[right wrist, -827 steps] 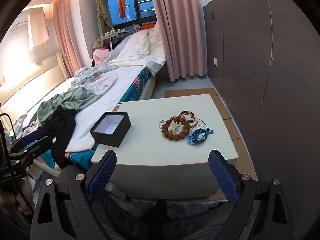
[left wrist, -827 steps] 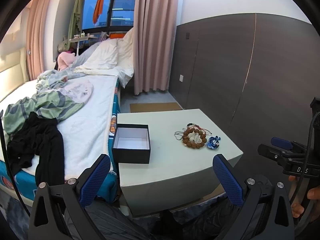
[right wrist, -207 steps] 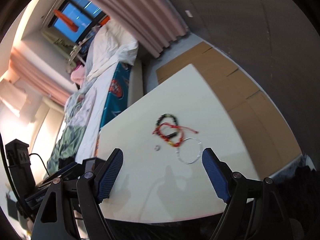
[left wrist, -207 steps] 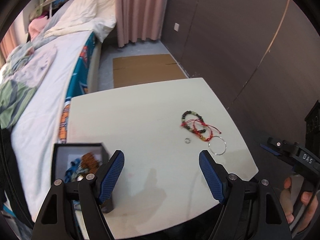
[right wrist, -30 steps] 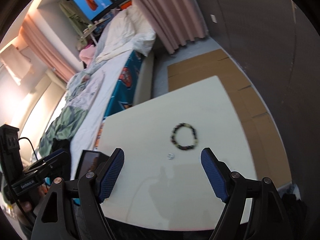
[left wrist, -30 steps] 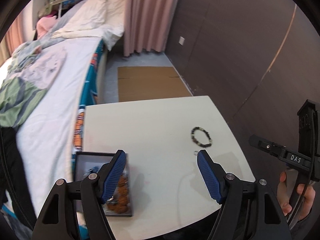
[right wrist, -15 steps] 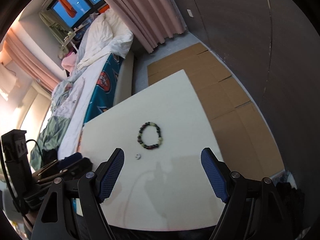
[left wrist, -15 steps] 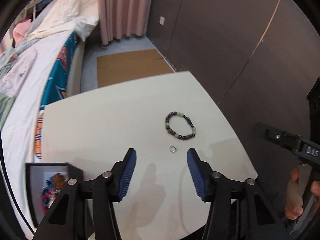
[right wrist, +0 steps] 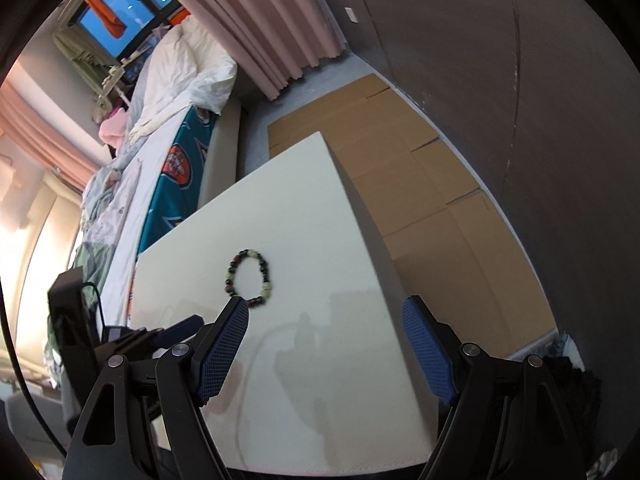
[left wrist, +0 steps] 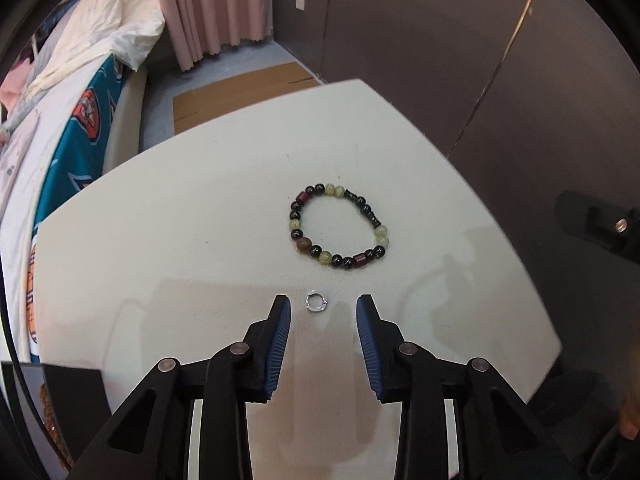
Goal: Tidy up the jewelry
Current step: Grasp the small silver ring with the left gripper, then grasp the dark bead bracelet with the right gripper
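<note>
A small silver ring lies on the white table, just ahead of and between the fingertips of my left gripper, which is open and empty, low over the table. A bead bracelet of black, green and maroon beads lies flat beyond the ring; it also shows in the right wrist view. The black jewelry box shows its corner at the lower left. My right gripper is wide open and empty, over the table's near right part.
A bed with rumpled bedding runs along the table's left side. Pink curtains and a dark wall panel stand behind. Brown cardboard covers the floor beyond the table's right edge. The left gripper's body shows in the right wrist view.
My left gripper has moved forward and down toward the ring, and its fingers have narrowed around it. The right gripper has shifted a little to the right, still wide open.
</note>
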The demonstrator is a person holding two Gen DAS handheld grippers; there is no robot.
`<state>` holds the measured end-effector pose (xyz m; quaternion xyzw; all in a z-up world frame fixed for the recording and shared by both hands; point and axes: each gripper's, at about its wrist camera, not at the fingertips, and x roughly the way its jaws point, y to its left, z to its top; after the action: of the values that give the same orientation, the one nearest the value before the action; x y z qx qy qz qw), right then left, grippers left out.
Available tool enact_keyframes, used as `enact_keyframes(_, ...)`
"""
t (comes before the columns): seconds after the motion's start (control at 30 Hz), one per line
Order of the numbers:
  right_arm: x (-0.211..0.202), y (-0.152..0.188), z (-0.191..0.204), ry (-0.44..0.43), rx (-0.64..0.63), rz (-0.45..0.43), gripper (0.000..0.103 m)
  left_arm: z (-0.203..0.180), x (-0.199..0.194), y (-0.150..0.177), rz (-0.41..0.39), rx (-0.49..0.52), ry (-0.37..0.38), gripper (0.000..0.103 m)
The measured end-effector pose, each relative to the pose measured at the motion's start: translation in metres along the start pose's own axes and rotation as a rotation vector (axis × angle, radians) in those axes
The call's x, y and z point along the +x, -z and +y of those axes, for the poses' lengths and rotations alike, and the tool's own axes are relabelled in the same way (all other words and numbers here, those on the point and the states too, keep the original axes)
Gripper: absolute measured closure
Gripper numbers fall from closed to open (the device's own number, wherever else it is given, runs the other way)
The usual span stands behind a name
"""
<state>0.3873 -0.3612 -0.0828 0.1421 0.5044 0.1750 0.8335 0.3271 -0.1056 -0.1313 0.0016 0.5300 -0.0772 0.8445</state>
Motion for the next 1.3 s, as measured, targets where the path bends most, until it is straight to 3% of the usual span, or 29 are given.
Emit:
enact_keyframes(0.13, 0.002, -0.001, -0.003, -0.002, 0.007, 0.005, 0.024, -0.005, 0.013, -0.001, 0.009, 0.028, -0.048, 0.068)
enact_keyframes(0.23, 0.005, -0.002, -0.002, 0.001, 0.006, 0.008, 0.024, -0.006, 0.016, -0.002, -0.005, 0.046, -0.056, 0.075)
enact_keyframes(0.27, 0.006, -0.002, -0.002, 0.001, 0.004, 0.010, 0.024, -0.006, 0.016, -0.002, -0.003, 0.043, -0.055, 0.090)
enact_keyframes(0.37, 0.013, -0.002, 0.002, 0.000, -0.011, 0.028, 0.024, -0.001, 0.013, -0.003, 0.013, 0.023, -0.044, 0.091)
enact_keyframes(0.57, 0.027, -0.004, 0.015, -0.067, -0.035, 0.050, 0.024, 0.016, -0.011, -0.006, -0.039, -0.022, -0.040, 0.091)
enact_keyframes(0.63, 0.033, -0.005, 0.021, -0.066, -0.051, 0.046, 0.028, 0.020, -0.020, -0.006, -0.055, -0.024, -0.046, 0.091)
enact_keyframes(0.87, 0.065, -0.006, 0.045, -0.021, -0.111, 0.095, 0.065, 0.047, -0.049, -0.003, -0.102, -0.068, -0.073, 0.091)
enact_keyframes(0.93, 0.071, -0.006, 0.052, -0.004, -0.136, 0.095, 0.066, 0.056, -0.056, -0.002, -0.110, -0.079, -0.081, 0.091)
enact_keyframes(0.97, 0.074, -0.006, 0.056, 0.006, -0.148, 0.094, 0.066, 0.059, -0.060, 0.000, -0.114, -0.083, -0.085, 0.099)
enact_keyframes(1.0, 0.076, -0.006, 0.059, 0.015, -0.155, 0.095, 0.066, 0.064, -0.064, 0.001, -0.115, -0.090, -0.088, 0.100)
enact_keyframes(1.3, 0.107, -0.011, 0.081, 0.112, -0.238, 0.084, 0.067, 0.097, -0.100, 0.011, -0.164, -0.149, -0.116, 0.100)
